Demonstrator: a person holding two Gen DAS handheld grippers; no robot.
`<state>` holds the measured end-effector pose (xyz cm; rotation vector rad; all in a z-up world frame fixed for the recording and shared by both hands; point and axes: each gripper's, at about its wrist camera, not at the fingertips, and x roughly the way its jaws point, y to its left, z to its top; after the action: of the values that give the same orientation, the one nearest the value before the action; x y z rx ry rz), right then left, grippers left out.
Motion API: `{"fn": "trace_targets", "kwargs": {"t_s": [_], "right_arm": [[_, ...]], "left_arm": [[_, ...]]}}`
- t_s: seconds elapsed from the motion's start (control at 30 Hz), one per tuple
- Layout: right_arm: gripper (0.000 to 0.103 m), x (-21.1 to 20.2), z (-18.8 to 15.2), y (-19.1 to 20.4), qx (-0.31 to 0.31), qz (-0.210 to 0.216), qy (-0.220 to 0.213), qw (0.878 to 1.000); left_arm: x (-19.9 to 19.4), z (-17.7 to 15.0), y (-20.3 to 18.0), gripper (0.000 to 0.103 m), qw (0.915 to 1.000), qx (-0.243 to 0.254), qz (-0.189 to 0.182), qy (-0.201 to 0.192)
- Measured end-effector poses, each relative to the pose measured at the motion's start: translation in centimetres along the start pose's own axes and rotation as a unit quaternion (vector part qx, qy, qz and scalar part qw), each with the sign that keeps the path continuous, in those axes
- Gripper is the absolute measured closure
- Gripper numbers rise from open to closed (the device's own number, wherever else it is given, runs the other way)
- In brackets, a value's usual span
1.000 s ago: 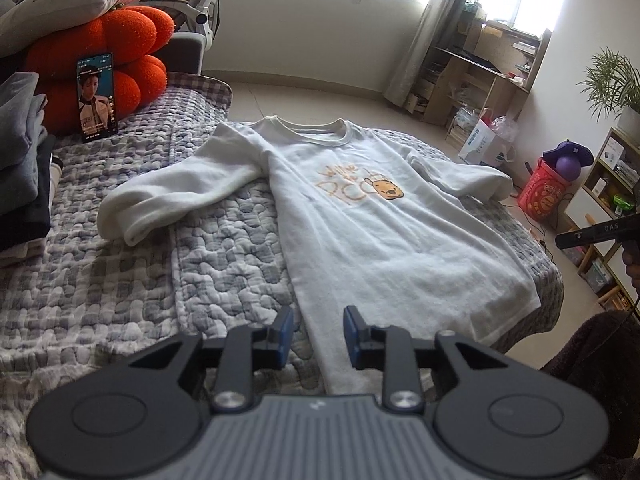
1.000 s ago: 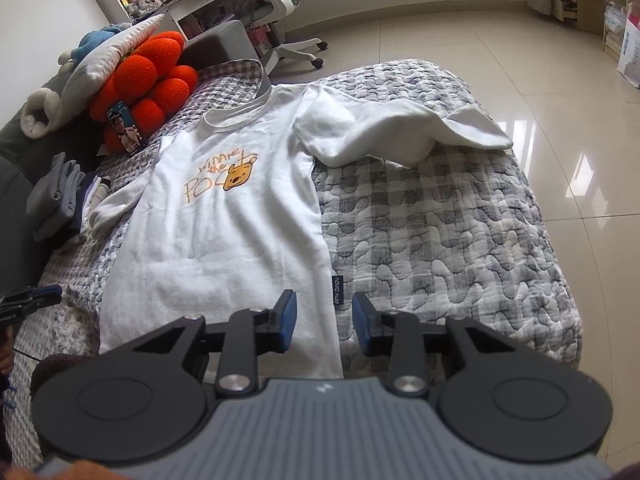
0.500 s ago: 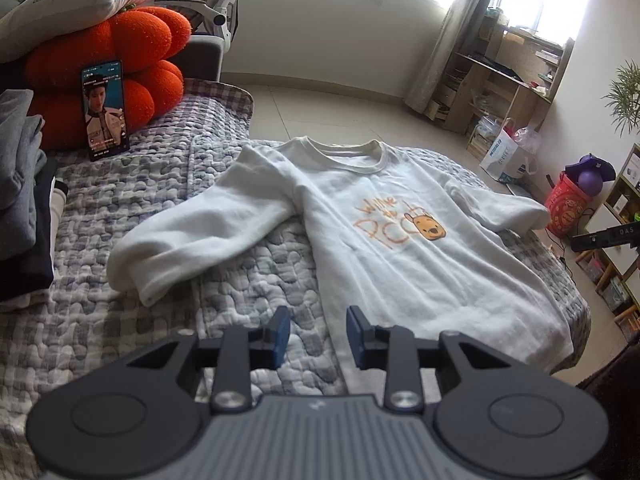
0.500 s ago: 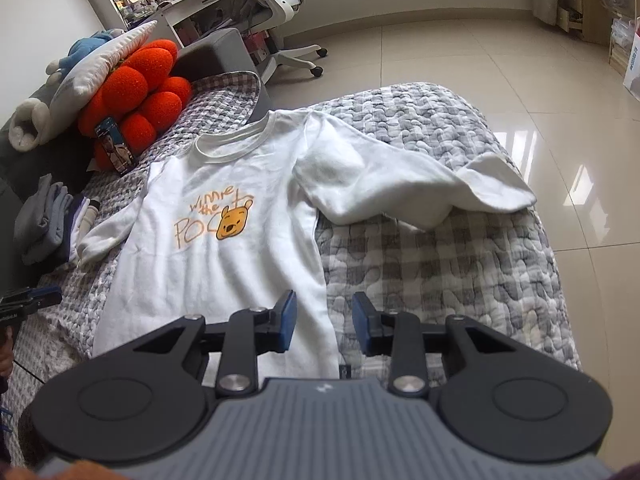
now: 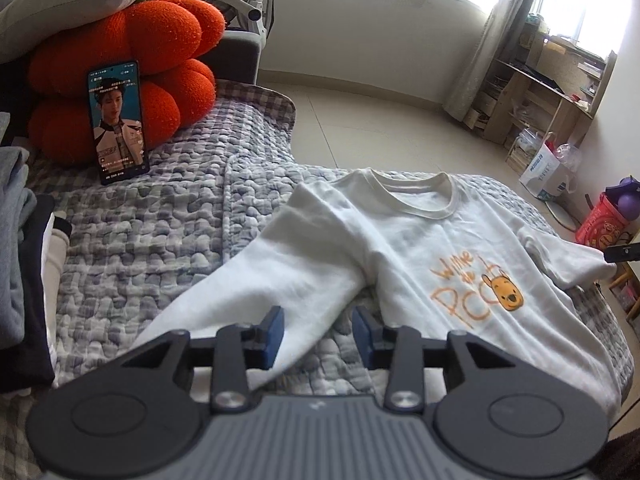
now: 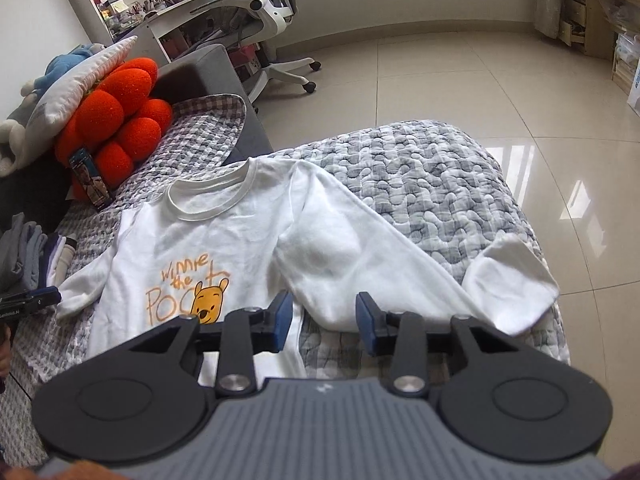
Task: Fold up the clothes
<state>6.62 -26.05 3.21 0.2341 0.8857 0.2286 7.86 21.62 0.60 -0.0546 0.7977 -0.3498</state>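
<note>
A white sweatshirt [image 5: 404, 248] with an orange bear print lies face up on the grey quilted bed [image 5: 168, 220], both sleeves spread out. My left gripper [image 5: 319, 330] hovers over its left sleeve [image 5: 256, 300], jaws opening, nothing pinched between the blue pads. In the right wrist view the same sweatshirt [image 6: 208, 240] lies flat. My right gripper [image 6: 323, 318] hangs above the other sleeve [image 6: 400, 268] near the armpit, jaws opening and empty. That sleeve's cuff [image 6: 512, 280] is folded back near the bed's edge.
An orange pumpkin cushion [image 5: 132, 72] with a phone [image 5: 118, 120] leaning on it sits at the head of the bed. A stack of folded clothes [image 5: 20, 264] lies at the left. Beyond the bed are a tiled floor [image 6: 440, 80], an office chair [image 6: 264, 12] and shelves [image 5: 540, 92].
Both grippers have moved forward from the sweatshirt's hem to over its sleeves. Their jaws have spread a little wider.
</note>
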Motion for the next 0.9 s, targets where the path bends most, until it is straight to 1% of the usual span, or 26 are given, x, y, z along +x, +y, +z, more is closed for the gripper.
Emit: {"fn": "trace_targets", "kwargs": {"t_s": [0.07,0.23,0.47,0.6,0.67,0.77,0.9], "right_arm": [[0.063,1.3,0.8,-0.1,-0.005,-0.003,0.002,1.0],[0.063,4.8,2.7,-1.1,-0.007,-0.015,0.009,1.0],[0.061,8.9,5.0,-2.1,-0.013,-0.026,0.011,1.0],[0.06,10.7,5.4,-2.0,-0.031,-0.034,0.016,0.999],[0.06,11.4,5.3,-2.0,-0.037,-0.041,0.019,0.998],[0.06,12.1,4.9,-2.3,-0.036,-0.044,0.022,0.998],[0.06,12.0,4.2,-2.2,-0.054,-0.05,0.009,0.997]], "left_arm": [[1.5,0.7,0.4,0.061,1.0,-0.001,0.004,0.0],[5.4,2.1,1.4,0.06,0.9998,-0.004,0.017,0.003],[8.9,3.4,3.4,0.059,0.9993,-0.016,0.033,0.005],[9.8,3.0,4.1,0.056,0.9991,-0.019,0.037,0.013],[9.9,2.7,4.3,0.048,0.999,-0.017,0.04,0.01],[9.8,2.2,4.5,0.047,0.999,-0.025,0.037,0.007],[9.5,1.8,4.3,0.048,0.9991,-0.021,0.038,0.003]]}}
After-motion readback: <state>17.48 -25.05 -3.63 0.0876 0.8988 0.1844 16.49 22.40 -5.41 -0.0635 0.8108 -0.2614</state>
